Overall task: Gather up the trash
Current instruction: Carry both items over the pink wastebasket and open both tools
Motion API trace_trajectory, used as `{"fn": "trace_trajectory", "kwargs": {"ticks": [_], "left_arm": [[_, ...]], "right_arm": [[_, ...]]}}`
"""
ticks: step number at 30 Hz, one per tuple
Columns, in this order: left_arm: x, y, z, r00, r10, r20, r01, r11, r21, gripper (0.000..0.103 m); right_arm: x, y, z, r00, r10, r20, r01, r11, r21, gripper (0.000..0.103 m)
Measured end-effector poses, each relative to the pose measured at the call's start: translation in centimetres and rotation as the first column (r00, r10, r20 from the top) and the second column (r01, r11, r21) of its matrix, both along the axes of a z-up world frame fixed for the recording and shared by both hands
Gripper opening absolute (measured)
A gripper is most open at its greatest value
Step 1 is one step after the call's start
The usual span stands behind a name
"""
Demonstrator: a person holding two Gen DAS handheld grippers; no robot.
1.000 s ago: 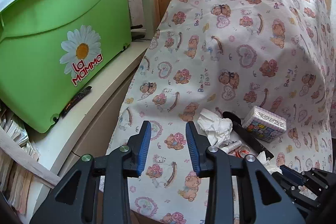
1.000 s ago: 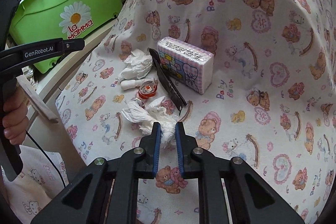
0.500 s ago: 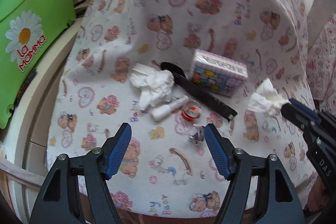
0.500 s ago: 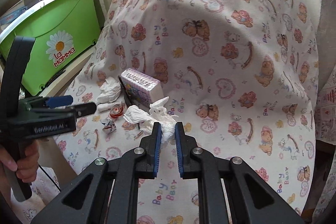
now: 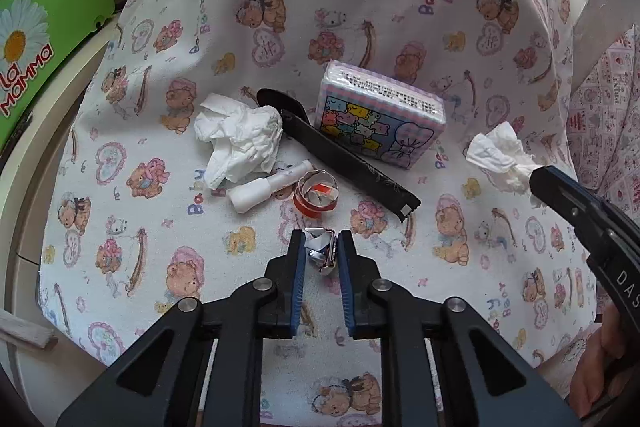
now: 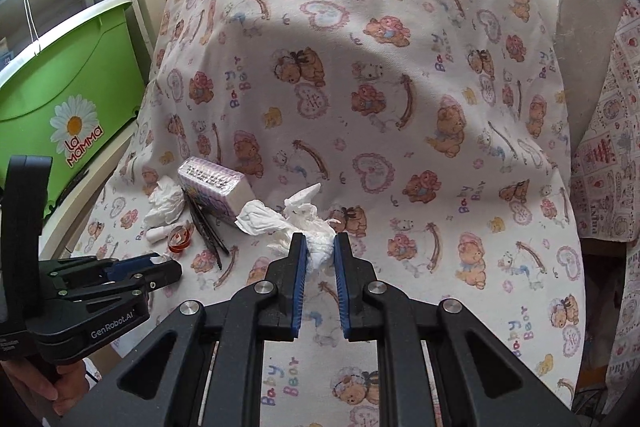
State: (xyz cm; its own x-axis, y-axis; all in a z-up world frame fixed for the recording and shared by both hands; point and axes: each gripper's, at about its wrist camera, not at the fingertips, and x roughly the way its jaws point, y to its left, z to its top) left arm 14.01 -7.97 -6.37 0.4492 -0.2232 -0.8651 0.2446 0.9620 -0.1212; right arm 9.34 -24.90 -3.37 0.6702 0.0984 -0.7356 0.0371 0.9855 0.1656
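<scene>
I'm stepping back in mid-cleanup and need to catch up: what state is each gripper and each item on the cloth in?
Left gripper: jaws closing, foil scrap between them.
Foil scrap: crumpled, on the cloth.
Right gripper: shut on a tissue wad.
Held tissue wad: crumpled, pinched at one end.
Loose tissue wad: crumpled, lying untouched.
Tissue pack: flat on the cloth.
White tube: on its side.
Red tape curl: curled, loose.
Black strip: lying flat.

Two hand-held grippers, both angled downward, jaws narrow.

Left gripper point(image 5: 320, 247): black frame, blue pads, jaws closing with a small crumpled foil scrap point(image 5: 319, 254) between the tips. Right gripper point(image 6: 320, 247): same build, pads clamped on a wad of white tissue point(image 6: 318, 251). A hand point(image 6: 60, 387) grips the left gripper's handle from below.
</scene>
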Motion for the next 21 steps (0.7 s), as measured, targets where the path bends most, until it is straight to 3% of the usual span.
{"fn": "trace_trajectory", "kwargs": {"ticks": [5,9,21], "left_arm": [[-0.3,1.2,0.8,0.999,0.03,0.017,-0.029,0.999,-0.016,0.013],[-1.0,2.0,2.1,0.996,0.055,0.063,-0.055,0.998,-0.012,0.013],[-5.3,4.8,6.5,0.977,0.1,0.188,-0.098,0.995,-0.02,0.013]], "right_arm": [[0.0,0.3,0.0,1.0,0.007,-0.021,-0.007,1.0,-0.012,0.015],[0.1,0.1,-0.2,0.999,0.016,-0.045,-0.015,0.999,0.031,0.015],[-3.4,1.8,1.9,0.997,0.075,0.007,-0.075,0.997,0.03,0.015]]}}
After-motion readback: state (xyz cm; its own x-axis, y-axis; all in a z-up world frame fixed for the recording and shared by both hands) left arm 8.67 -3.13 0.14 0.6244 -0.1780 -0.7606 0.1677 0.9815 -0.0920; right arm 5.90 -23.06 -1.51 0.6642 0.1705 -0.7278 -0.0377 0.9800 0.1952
